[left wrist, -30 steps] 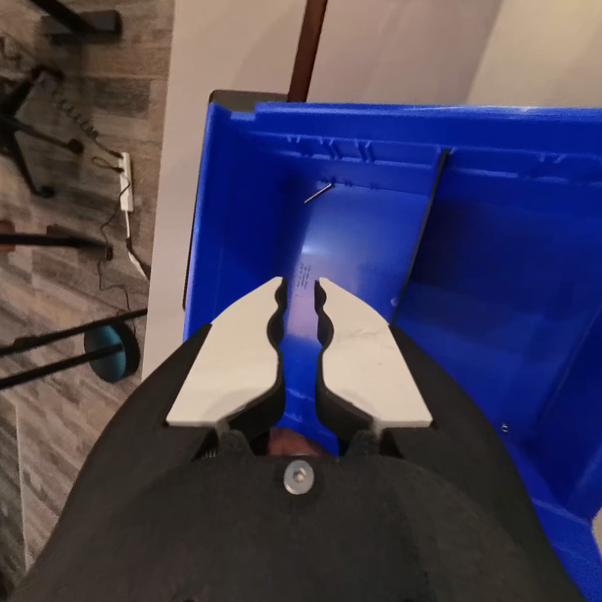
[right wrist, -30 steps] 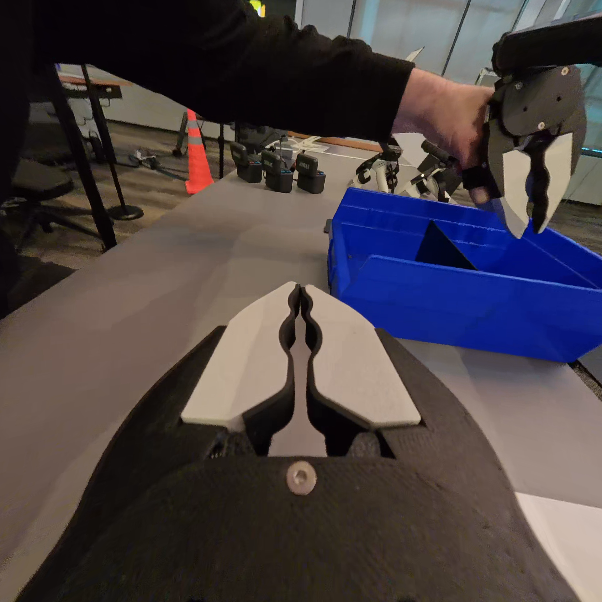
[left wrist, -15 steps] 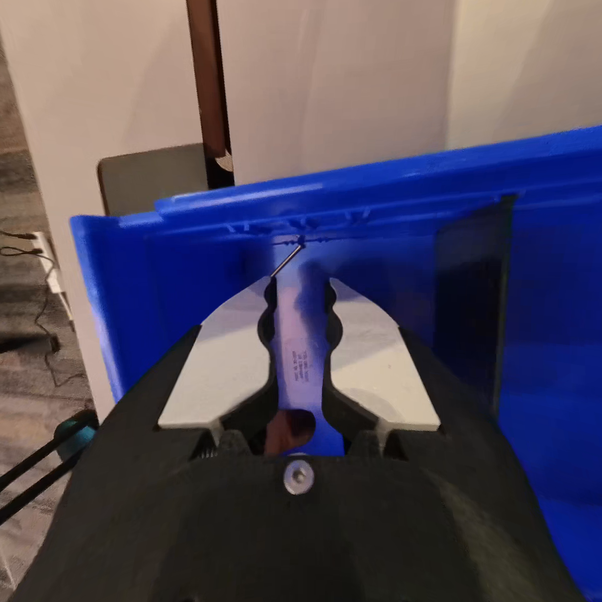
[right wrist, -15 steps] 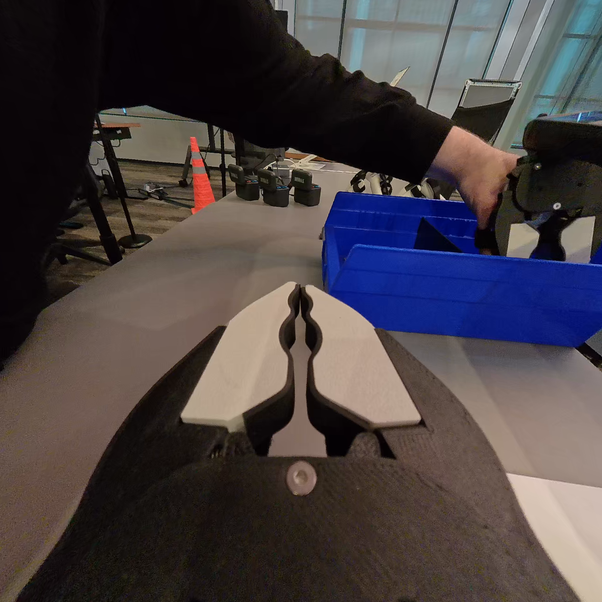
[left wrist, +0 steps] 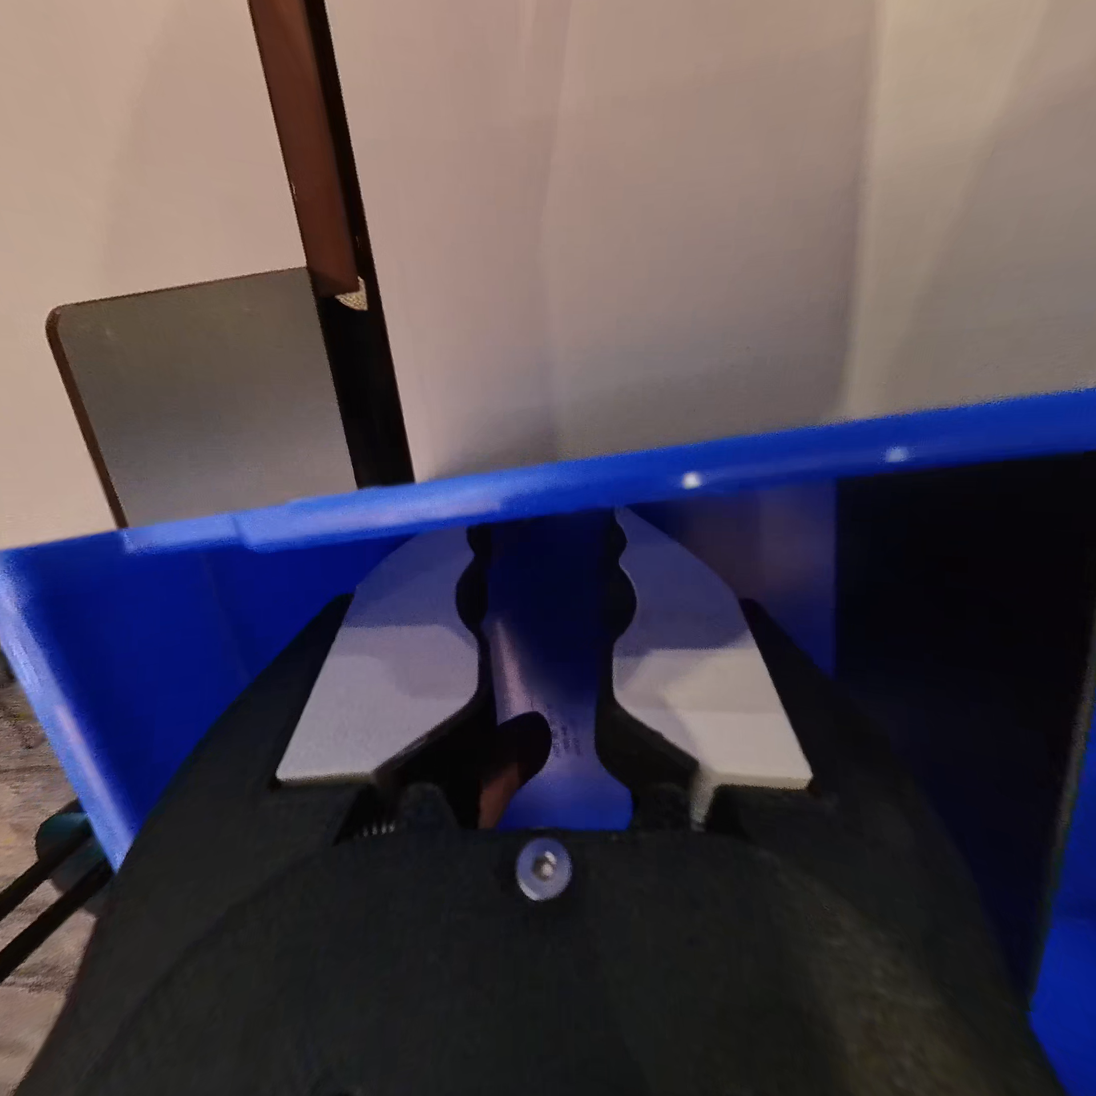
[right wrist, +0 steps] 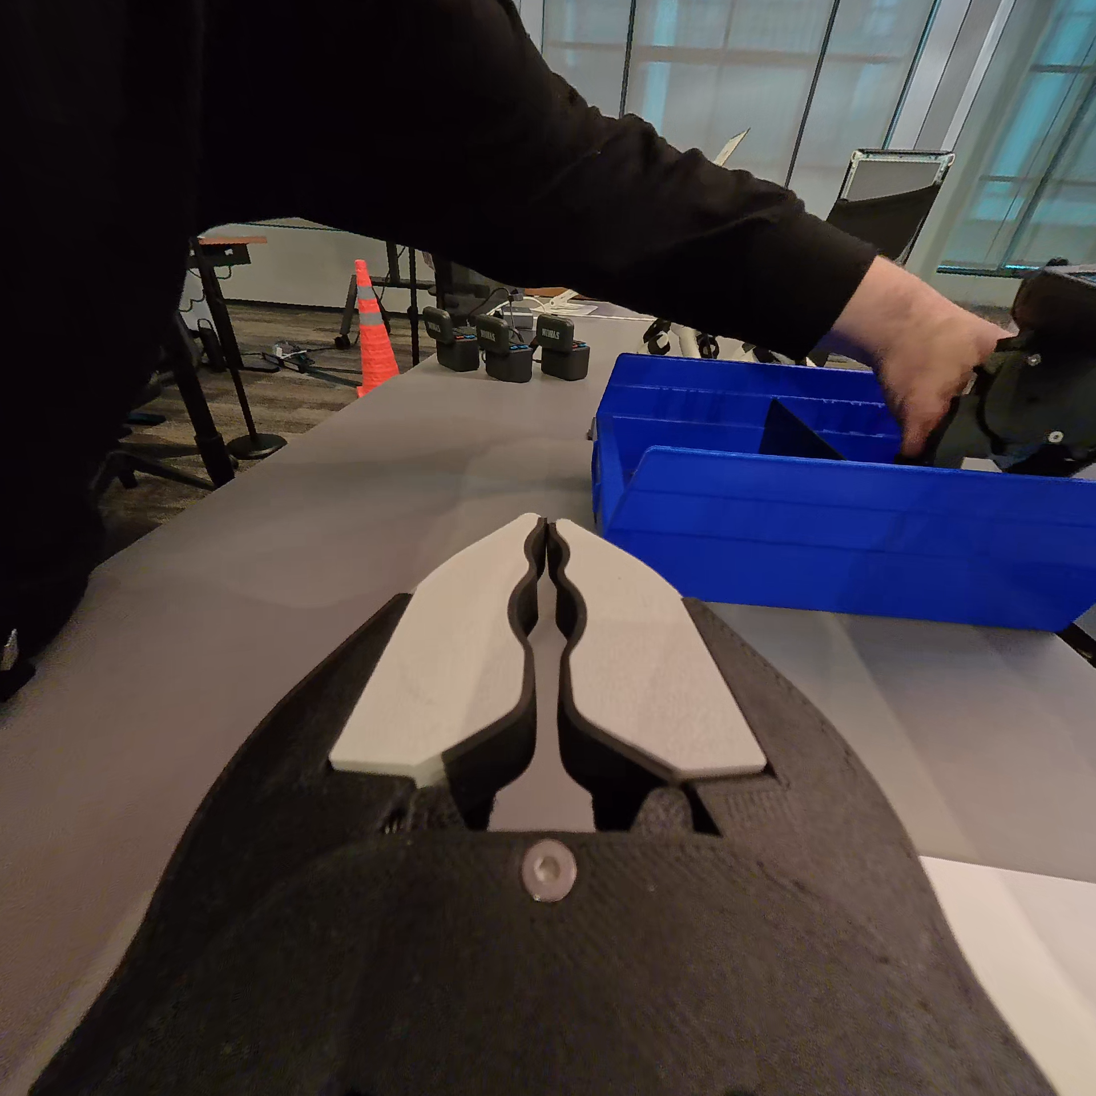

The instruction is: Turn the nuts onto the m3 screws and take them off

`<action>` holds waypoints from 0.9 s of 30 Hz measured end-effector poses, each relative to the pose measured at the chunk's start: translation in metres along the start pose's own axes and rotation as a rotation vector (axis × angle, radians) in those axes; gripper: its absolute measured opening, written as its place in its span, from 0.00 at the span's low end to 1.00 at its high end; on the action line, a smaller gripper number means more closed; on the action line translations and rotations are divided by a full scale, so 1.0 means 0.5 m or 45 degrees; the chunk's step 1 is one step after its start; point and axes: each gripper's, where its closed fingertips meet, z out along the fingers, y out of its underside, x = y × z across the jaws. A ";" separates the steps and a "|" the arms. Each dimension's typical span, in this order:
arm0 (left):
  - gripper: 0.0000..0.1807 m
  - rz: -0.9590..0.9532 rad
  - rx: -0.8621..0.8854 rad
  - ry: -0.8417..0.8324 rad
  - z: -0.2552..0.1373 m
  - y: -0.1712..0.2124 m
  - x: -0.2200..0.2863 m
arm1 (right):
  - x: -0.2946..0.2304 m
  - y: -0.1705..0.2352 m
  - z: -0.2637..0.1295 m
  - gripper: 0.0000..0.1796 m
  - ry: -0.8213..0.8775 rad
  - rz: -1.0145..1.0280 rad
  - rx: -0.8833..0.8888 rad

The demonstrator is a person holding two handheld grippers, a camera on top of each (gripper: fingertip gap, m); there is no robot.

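Observation:
My left gripper [left wrist: 545,537] is open and empty, low inside the blue bin [left wrist: 593,483], with its tips close to the bin's end wall. No screw or nut shows in either view now. A black divider [left wrist: 949,652] stands to its right. In the right wrist view, a hand [right wrist: 925,368] holds the left gripper's black body [right wrist: 1032,409] down in the blue bin [right wrist: 830,534], with its fingers hidden by the wall. My right gripper [right wrist: 547,525] is shut and empty, low over the grey table [right wrist: 296,563], left of the bin.
Three small black boxes [right wrist: 504,350] stand at the table's far edge, with an orange cone [right wrist: 372,332] on the floor behind. A white sheet [right wrist: 1020,949] lies at the near right. Beyond the bin lie a grey plate [left wrist: 196,403] and a dark strip [left wrist: 320,178]. The gap from one gripper's tips to the other's is roughly 30 cm. From the left gripper's tips to the grey plate [left wrist: 196,403] is close to 10 cm.
My left gripper has gone down into the bin toward its end wall, with its jaws a little wider. The thin metal pin seen leaning on that wall no longer shows. My right gripper has stayed shut.

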 end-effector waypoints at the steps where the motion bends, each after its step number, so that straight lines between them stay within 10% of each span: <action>1: 0.18 -0.016 0.002 0.035 0.001 0.000 0.003 | 0.000 0.000 0.000 0.00 -0.002 0.001 0.001; 10: 0.01 -0.132 0.042 0.184 0.002 0.008 0.020 | -0.002 0.000 -0.001 0.00 -0.009 0.001 0.000; 27: 0.03 -0.123 -0.071 0.196 -0.015 0.051 0.049 | -0.004 -0.002 -0.004 0.00 -0.017 0.008 0.011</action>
